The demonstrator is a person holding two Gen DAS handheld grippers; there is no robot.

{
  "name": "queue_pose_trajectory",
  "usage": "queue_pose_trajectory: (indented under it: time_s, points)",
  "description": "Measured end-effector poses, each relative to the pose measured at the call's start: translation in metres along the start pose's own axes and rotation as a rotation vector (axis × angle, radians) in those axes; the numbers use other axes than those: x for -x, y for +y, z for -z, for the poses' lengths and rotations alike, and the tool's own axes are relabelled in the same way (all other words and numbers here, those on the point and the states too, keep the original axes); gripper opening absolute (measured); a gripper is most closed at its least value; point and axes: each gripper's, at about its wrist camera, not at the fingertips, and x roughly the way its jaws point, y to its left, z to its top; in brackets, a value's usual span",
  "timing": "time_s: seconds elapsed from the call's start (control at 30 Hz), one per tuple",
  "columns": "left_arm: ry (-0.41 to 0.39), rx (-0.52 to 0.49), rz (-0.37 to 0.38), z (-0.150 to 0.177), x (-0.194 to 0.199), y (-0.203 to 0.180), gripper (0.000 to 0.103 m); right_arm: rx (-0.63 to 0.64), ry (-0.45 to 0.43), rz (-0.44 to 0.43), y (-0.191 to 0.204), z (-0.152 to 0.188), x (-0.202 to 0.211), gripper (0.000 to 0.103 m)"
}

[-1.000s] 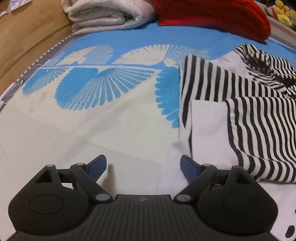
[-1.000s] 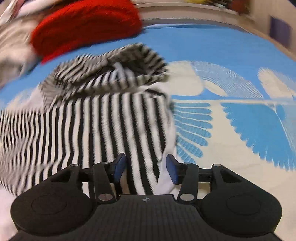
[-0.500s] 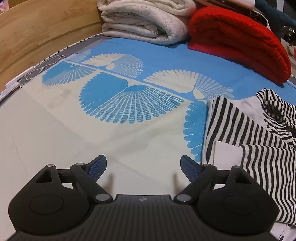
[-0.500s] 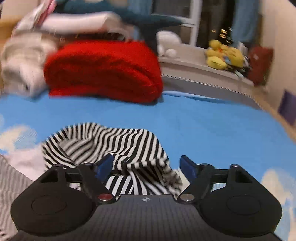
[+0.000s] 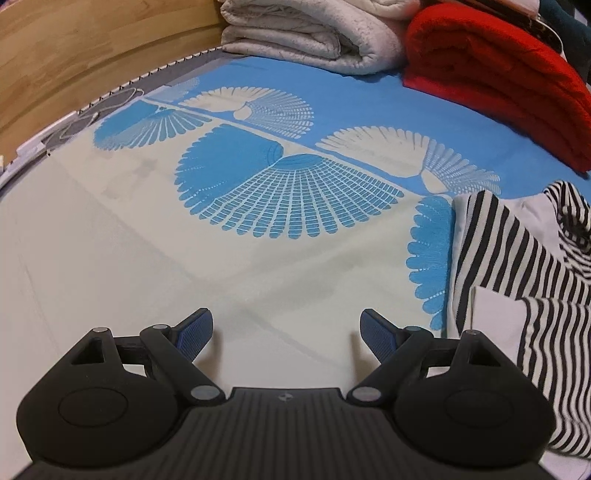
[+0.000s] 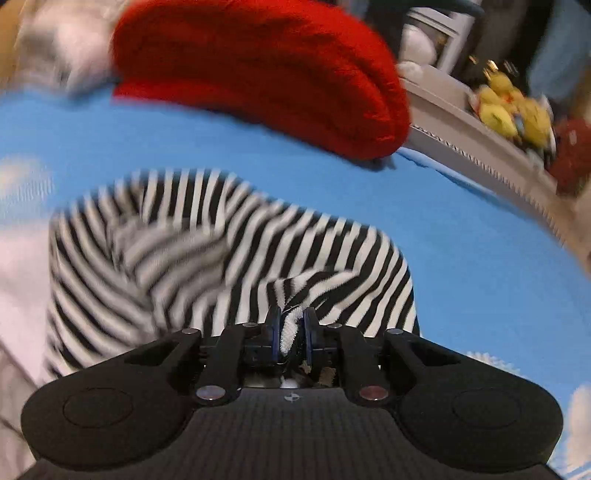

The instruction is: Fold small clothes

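A black-and-white striped garment (image 5: 517,266) lies crumpled on the blue and cream bedsheet (image 5: 258,229), at the right edge of the left wrist view. My left gripper (image 5: 286,330) is open and empty, over bare sheet to the left of the garment. In the right wrist view, which is blurred, the same striped garment (image 6: 229,236) fills the middle. My right gripper (image 6: 290,330) is shut on a white-edged fold of it, pinched between the blue pads.
A folded red blanket (image 5: 498,77) and a folded white blanket (image 5: 314,33) lie at the far end of the bed. A wooden bed frame (image 5: 74,55) runs along the left. Yellow plush toys (image 6: 513,107) sit on a ledge at the right.
My right gripper went from open above the striped garment to shut on a fold of it. My left gripper has drawn back and left, so the garment now sits farther right.
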Motion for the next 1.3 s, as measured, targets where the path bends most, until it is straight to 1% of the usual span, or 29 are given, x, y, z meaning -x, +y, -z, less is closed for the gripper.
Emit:
queue_pose_trajectory:
  time_s: [0.13,0.27,0.33,0.4,0.47,0.5,0.53,0.57,0.6,0.63,0.67,0.7,0.73,0.77,0.8,0.83,0.87,0.9,0.93,0.97,1.0,1.03,1.07,1.1,1.13,1.2,1.27,1.3]
  points:
    - [-0.001,0.008,0.021,-0.002,0.004,-0.004,0.090,-0.023,-0.140,-0.014,-0.016,-0.032,0.043,0.012]
    - [-0.017,-0.007,0.034,-0.004,0.012,-0.008,0.090,-0.052,-0.239,-0.051,-0.028,-0.063,0.092,0.012]
    - [-0.030,-0.009,0.035,-0.005,0.016,-0.008,0.090,-0.114,-0.309,-0.095,-0.036,-0.078,0.129,0.012]
    - [-0.039,-0.003,0.041,-0.007,0.022,-0.007,0.090,-0.171,-0.387,-0.186,-0.043,-0.086,0.181,0.012]
    - [-0.046,-0.004,0.054,-0.008,0.027,-0.006,0.090,-0.174,-0.427,-0.275,-0.043,-0.078,0.231,0.012]
    - [-0.049,-0.006,0.056,-0.008,0.030,-0.006,0.090,-0.151,-0.441,-0.320,-0.038,-0.065,0.259,0.012]
    - [-0.053,-0.010,0.058,-0.008,0.032,-0.006,0.090,-0.126,-0.440,-0.352,-0.032,-0.051,0.279,0.012]
    - [-0.057,-0.014,0.060,-0.007,0.034,-0.007,0.090,-0.106,-0.423,-0.389,-0.025,-0.032,0.297,0.012]
    - [-0.060,-0.017,0.062,-0.007,0.037,-0.007,0.090,-0.099,-0.384,-0.422,-0.018,-0.012,0.308,0.012]
    - [-0.064,-0.019,0.065,-0.006,0.039,-0.008,0.090,-0.095,-0.326,-0.452,-0.007,0.012,0.317,0.012]
    - [-0.067,-0.018,0.071,-0.005,0.040,-0.009,0.090,-0.088,-0.272,-0.473,0.002,0.037,0.318,0.012]
    - [-0.066,-0.017,0.073,-0.004,0.041,-0.010,0.090,-0.070,-0.218,-0.473,0.014,0.063,0.315,0.013]
    - [-0.062,-0.016,0.078,-0.003,0.042,-0.011,0.090,-0.065,-0.162,-0.449,0.027,0.093,0.307,0.019]
    - [-0.063,-0.017,0.087,-0.002,0.043,-0.012,0.090,-0.075,-0.087,-0.435,0.037,0.119,0.295,0.024]
    - [-0.063,-0.020,0.093,-0.001,0.043,-0.013,0.090,-0.081,0.008,-0.435,0.045,0.141,0.281,0.024]
    - [-0.065,-0.022,0.096,-0.001,0.043,-0.014,0.090,-0.113,0.099,-0.421,0.049,0.160,0.268,0.024]
    - [-0.068,-0.024,0.103,0.000,0.044,-0.016,0.090,-0.143,0.182,-0.409,0.051,0.173,0.260,0.024]
    - [-0.074,-0.026,0.115,0.000,0.045,-0.017,0.090,-0.160,0.248,-0.417,0.050,0.179,0.256,0.024]
    - [-0.079,-0.027,0.126,0.000,0.046,-0.019,0.090,-0.188,0.265,-0.433,0.045,0.181,0.259,0.025]
    - [-0.083,-0.029,0.137,0.000,0.046,-0.021,0.090,-0.207,0.241,-0.442,0.038,0.178,0.264,0.028]
    - [-0.086,-0.032,0.149,0.000,0.046,-0.024,0.090,-0.213,0.191,-0.437,0.028,0.169,0.270,0.031]
    - [-0.086,-0.036,0.158,0.000,0.046,-0.027,0.090,-0.213,0.136,-0.420,0.021,0.158,0.275,0.039]
    - [-0.084,-0.043,0.166,0.001,0.046,-0.030,0.090,-0.214,0.070,-0.392,0.012,0.145,0.277,0.044]
    - [-0.080,-0.054,0.171,0.003,0.046,-0.035,0.090,-0.214,0.003,-0.365,0.005,0.134,0.277,0.045]
    - [-0.077,-0.066,0.173,0.004,0.045,-0.039,0.090,-0.215,-0.034,-0.346,0.003,0.126,0.276,0.045]
    - [-0.073,-0.090,0.173,0.008,0.045,-0.047,0.090,-0.215,-0.065,-0.322,0.002,0.116,0.259,0.044]
    - [-0.075,-0.114,0.177,0.012,0.045,-0.052,0.090,-0.200,-0.031,-0.302,0.017,0.123,0.237,0.044]
    - [-0.077,-0.127,0.176,0.014,0.045,-0.054,0.090,-0.191,0.003,-0.312,0.024,0.131,0.226,0.044]
